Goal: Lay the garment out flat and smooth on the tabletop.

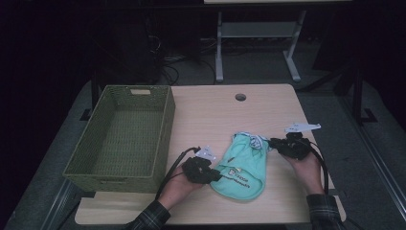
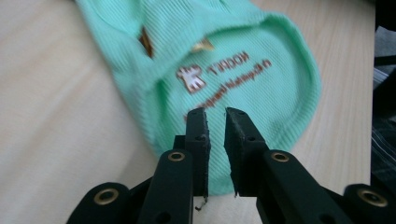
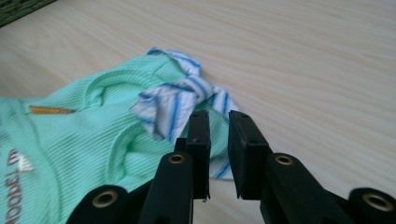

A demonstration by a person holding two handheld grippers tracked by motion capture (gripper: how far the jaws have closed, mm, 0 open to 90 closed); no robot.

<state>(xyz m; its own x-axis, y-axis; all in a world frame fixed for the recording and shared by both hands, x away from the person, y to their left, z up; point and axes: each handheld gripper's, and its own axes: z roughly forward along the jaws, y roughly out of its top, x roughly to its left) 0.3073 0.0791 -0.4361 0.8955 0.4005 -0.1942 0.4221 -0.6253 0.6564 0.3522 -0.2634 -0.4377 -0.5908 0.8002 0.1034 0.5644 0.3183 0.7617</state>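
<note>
Mint-green garment (image 1: 242,167) lies flat on the table (image 1: 210,115) between both grippers, its long axis running from the striped collar (image 3: 187,100) by the right gripper (image 1: 276,143) down to the hem by the left gripper (image 1: 216,175). Each gripper's jaws stand slightly parted, with nothing pinched: the left gripper's tips hover over the hem edge just ahead, the right gripper's just short of the collar. Neither hand is clearly nearer. Left of the left gripper sits a green woven basket (image 1: 165,124). The printed lettering is too blurred to read, and whether either gripper's tips graze the cloth is unclear.
</note>
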